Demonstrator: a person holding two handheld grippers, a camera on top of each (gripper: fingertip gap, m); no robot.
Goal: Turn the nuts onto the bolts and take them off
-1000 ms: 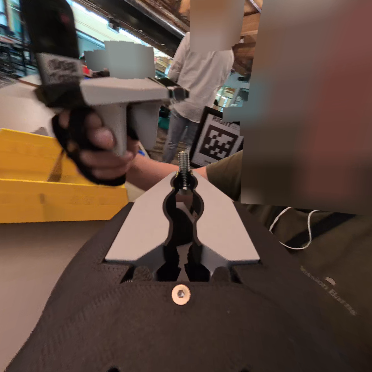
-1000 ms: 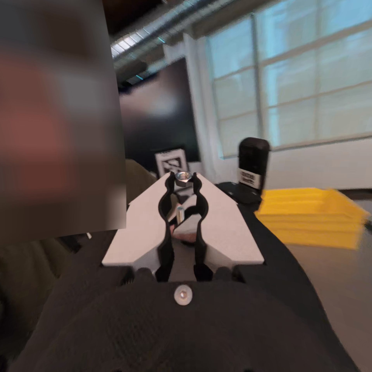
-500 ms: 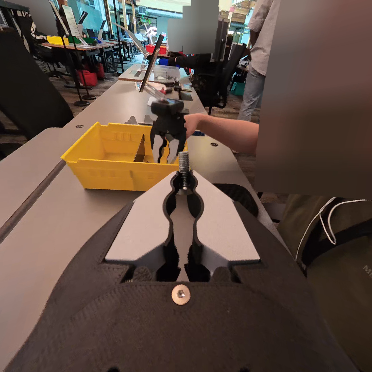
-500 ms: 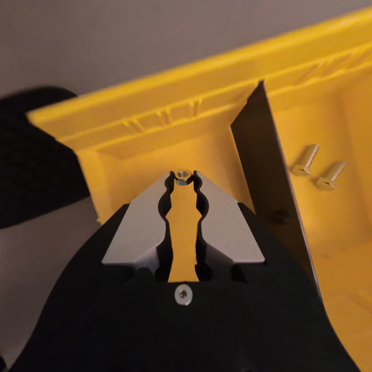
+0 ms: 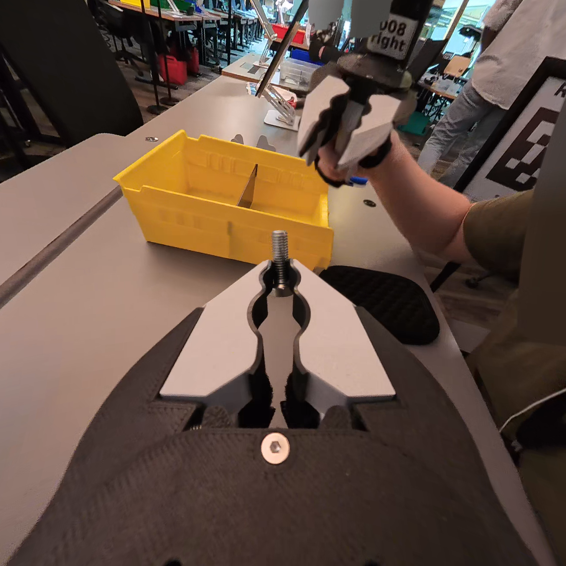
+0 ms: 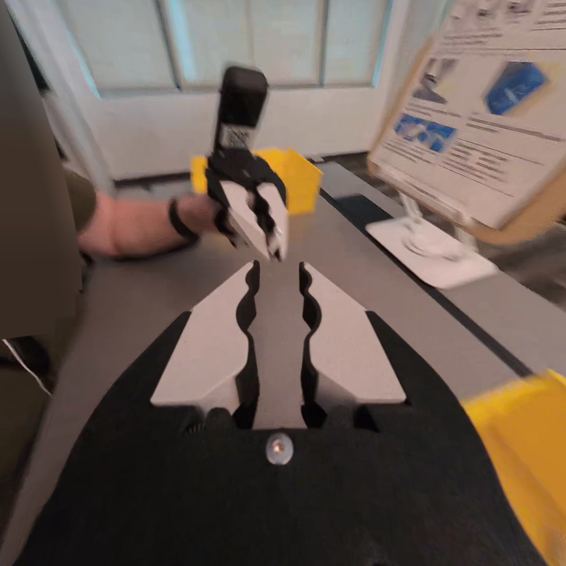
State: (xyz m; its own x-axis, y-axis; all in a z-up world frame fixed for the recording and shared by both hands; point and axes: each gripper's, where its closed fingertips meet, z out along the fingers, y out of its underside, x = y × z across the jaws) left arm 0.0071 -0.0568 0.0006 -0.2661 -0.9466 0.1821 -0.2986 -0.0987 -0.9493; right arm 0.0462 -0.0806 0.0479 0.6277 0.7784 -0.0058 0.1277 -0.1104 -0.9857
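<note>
My left gripper (image 5: 279, 267) is shut on a silver bolt (image 5: 279, 245), whose threaded end sticks out past the fingertips. It hovers above the grey table (image 5: 92, 291), just in front of a yellow bin (image 5: 214, 226) with a metal divider. My right gripper (image 6: 278, 269) is open and empty. In the left wrist view the right gripper (image 5: 325, 161) is raised above the bin's right end. In the right wrist view the left gripper (image 6: 273, 253) shows ahead and blurred. No nut is in view.
A black mat (image 5: 382, 303) lies right of the bin. A poster on a white stand (image 6: 428, 248) is at the table's far side. The near yellow bin (image 6: 520, 453) is at lower right, and another yellow bin (image 6: 301, 180) stands behind the left gripper. People stand in the background. There is about 7 cm between the tips of the two grippers.
The right gripper held a nut over the yellow bin; now it is open, empty, lifted out and turned toward the left gripper. The left gripper still holds the bolt.
</note>
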